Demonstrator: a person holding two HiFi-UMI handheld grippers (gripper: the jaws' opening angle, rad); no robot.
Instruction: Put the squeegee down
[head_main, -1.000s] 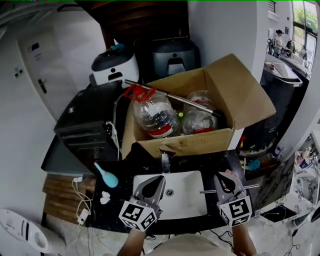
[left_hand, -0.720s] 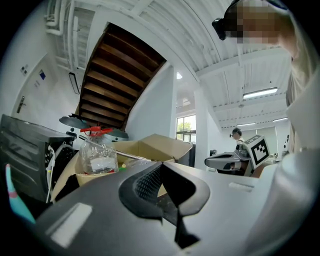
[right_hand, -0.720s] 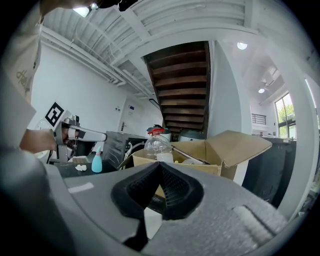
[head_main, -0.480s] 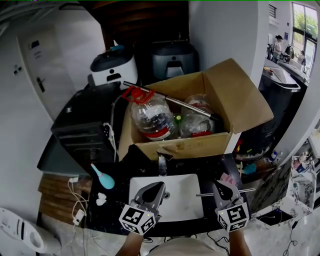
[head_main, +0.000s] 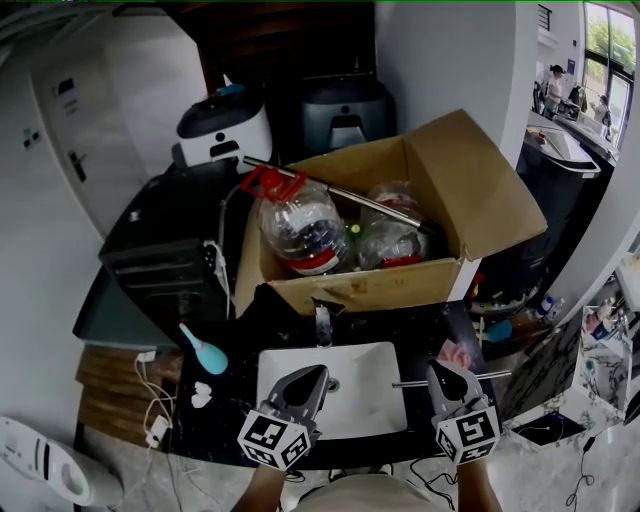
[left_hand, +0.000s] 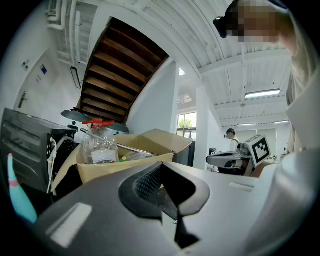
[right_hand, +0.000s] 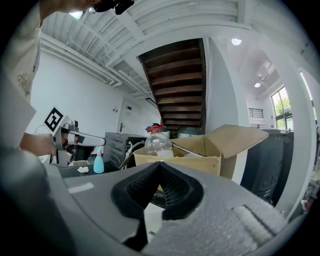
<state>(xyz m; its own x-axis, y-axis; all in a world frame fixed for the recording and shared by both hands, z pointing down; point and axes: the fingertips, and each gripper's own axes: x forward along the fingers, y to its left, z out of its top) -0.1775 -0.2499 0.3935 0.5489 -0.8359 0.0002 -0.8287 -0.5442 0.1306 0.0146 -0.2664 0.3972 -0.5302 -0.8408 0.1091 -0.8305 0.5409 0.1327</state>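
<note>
A thin metal rod (head_main: 480, 378), possibly the squeegee's handle, lies level across the right rim of the white sink (head_main: 370, 360); I cannot make out a blade. My right gripper (head_main: 446, 368) (right_hand: 160, 164) hovers over the rod, shut, with nothing between its jaws in the right gripper view. Over the sink's front left, my left gripper (head_main: 313, 374) (left_hand: 161, 164) is shut and holds nothing. A second long rod (head_main: 340, 193) rests across the cardboard box (head_main: 470, 190).
The open box holds clear bottles (head_main: 300, 225) behind the faucet (head_main: 322, 325). A black appliance (head_main: 170, 240) stands at the left. A teal bottle (head_main: 205, 352) and a white scrap (head_main: 200, 397) lie on the black counter. Something pink (head_main: 455, 352) sits by the right gripper.
Both grippers have sunk a little toward the sink. Their jaws stay shut, and the rod has kept its place.
</note>
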